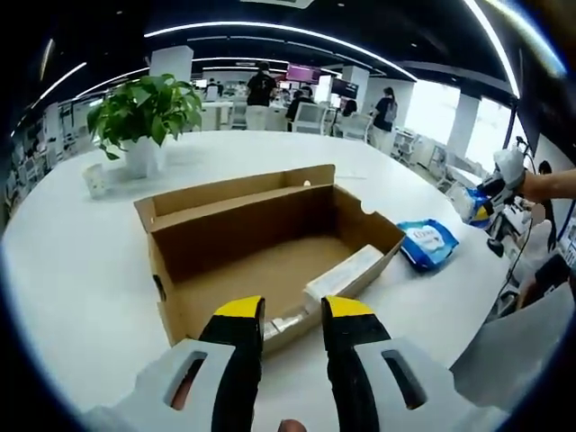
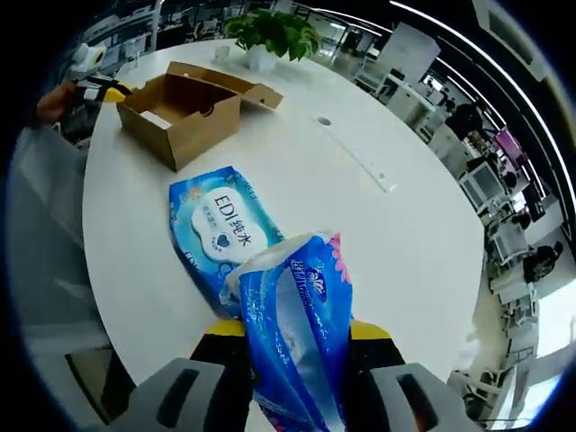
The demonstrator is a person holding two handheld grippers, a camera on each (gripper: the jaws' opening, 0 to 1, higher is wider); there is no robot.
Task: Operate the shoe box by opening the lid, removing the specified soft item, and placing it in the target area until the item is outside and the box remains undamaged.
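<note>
The left hand-held gripper [image 1: 292, 315] has yellow tips, set apart with nothing between them, just in front of an open cardboard shoe box [image 1: 261, 247]. A white pack [image 1: 345, 273] lies inside the box. A blue pack of wipes [image 1: 427, 243] lies on the white counter [image 1: 81, 270] beside the box. A potted plant [image 1: 144, 117] stands behind it.
</note>
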